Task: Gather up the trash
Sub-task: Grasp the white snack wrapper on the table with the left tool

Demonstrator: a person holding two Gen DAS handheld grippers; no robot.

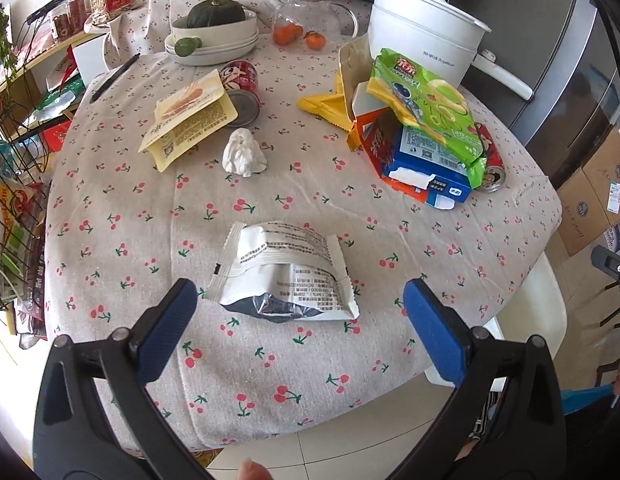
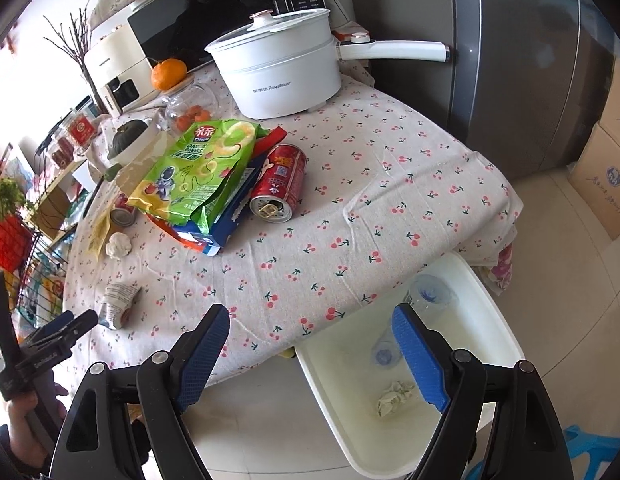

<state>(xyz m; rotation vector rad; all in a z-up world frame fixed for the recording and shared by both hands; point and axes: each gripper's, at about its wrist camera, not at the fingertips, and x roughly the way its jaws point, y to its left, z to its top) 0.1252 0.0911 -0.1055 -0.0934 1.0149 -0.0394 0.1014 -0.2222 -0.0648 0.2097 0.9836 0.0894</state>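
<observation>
My left gripper point(image 1: 300, 304) is open, its blue fingers either side of an empty white snack wrapper point(image 1: 286, 272) lying on the cherry-print tablecloth point(image 1: 150, 208); the wrapper also shows in the right wrist view point(image 2: 118, 304). My right gripper point(image 2: 310, 340) is open and empty, held over the table's edge above a white bin point(image 2: 489, 320) that holds a crumpled paper point(image 2: 393, 396) and a clear plastic bottle point(image 2: 425, 300). Other trash on the table: a crumpled tissue point(image 1: 244, 154), a yellow pouch point(image 1: 188, 118), a red can point(image 1: 242, 92), a green chip bag point(image 2: 194, 168) on a blue box point(image 2: 214, 232), another red can point(image 2: 280, 178).
A white electric pot point(image 2: 278, 76), a glass jar with oranges point(image 1: 306, 20), stacked bowls with a squash point(image 1: 214, 36) and a pen point(image 1: 114, 76) stand at the table's far side. A wire rack point(image 1: 14, 200) is left; cardboard boxes point(image 2: 605, 168) and a fridge point(image 2: 509, 60) are right.
</observation>
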